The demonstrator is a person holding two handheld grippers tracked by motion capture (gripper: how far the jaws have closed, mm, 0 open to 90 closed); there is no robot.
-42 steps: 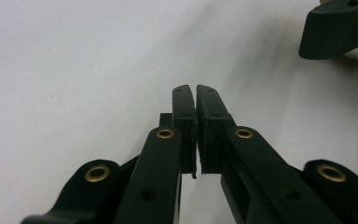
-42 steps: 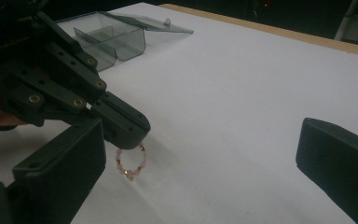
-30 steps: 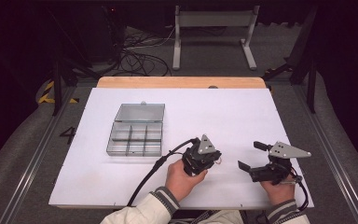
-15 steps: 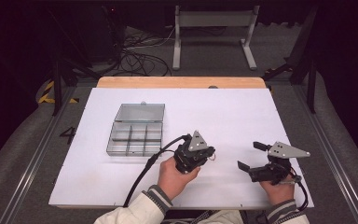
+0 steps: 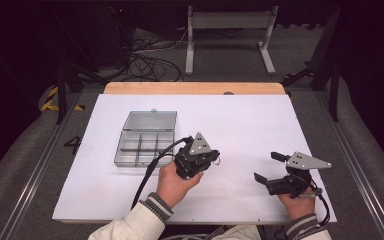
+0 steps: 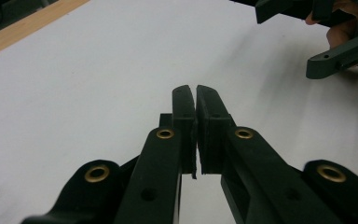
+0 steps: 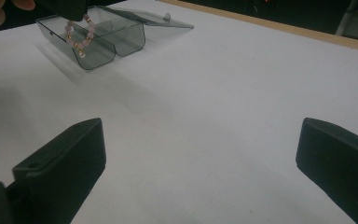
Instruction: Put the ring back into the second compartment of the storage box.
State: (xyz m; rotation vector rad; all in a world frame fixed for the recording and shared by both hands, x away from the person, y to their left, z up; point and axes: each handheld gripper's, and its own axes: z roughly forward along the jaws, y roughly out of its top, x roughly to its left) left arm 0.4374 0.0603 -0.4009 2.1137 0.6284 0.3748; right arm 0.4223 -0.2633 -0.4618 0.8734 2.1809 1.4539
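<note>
Bead bracelet (image 7: pixel 78 38): upper left of the right gripper view, dangling from my left gripper (image 5: pixel 211 161), jaws closed on it, just before the clear divided box (image 5: pixel 145 140). Right gripper (image 5: pixel 266 167): jaws wide, empty. Advice: lower slowly over one compartment; release inside.

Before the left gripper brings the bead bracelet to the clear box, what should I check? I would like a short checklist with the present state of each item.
1. Left gripper is shut on the bead bracelet: ok, the bracelet hangs from its jaws.
2. Clear box is open: ok, its lid lies folded back on the far side.
3. Compartments are free: cannot tell, the walls are too faint.
4. Right gripper is out of the way: ok, it is open, holds nothing and is on the side away from the box.
5. Bracelet hangs clear of the table: cannot tell.
</note>
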